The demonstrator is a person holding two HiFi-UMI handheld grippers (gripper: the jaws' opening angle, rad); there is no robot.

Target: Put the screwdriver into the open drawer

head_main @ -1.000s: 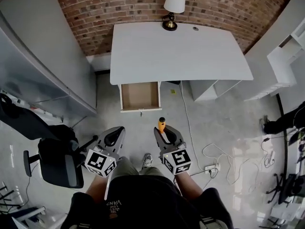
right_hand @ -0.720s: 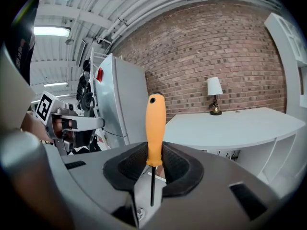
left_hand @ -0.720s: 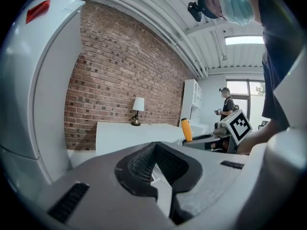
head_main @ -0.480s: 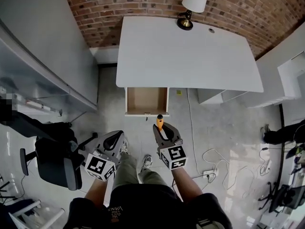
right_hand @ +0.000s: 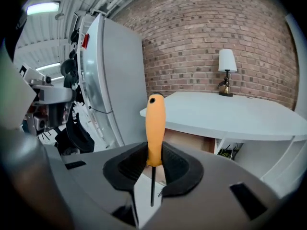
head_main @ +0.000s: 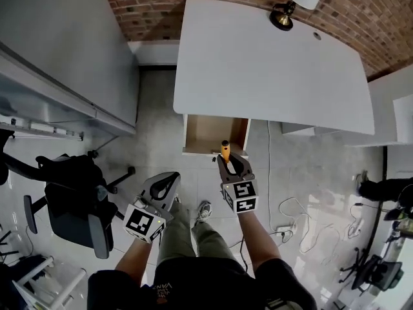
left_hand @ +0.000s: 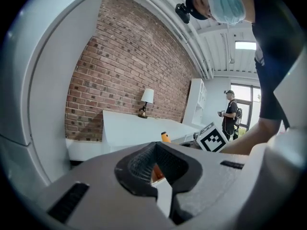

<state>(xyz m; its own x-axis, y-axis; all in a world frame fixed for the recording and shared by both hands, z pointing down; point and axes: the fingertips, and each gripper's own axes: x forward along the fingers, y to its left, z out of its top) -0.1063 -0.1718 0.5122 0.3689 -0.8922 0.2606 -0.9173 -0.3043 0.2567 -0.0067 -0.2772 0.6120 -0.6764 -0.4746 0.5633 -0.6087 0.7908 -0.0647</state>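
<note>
- Closer to the bench (head_main: 258,63) than a second ago; open drawer (head_main: 210,133) now just ahead of the right tongs (head_main: 227,163), no longer well apart.
- Right tongs clamped partway on the screwdriver (right_hand: 155,123), pads on the lower end of its orange handle, shaft pointing back toward the hand; grip unchanged.
- Handle end meeting the drawer's front edge in the head view, not yet inside.
- Left tongs (left_hand: 156,164) slightly apart, holding nothing, hanging back.
- Likely left to do: a short reach forward and down, then release.
</note>
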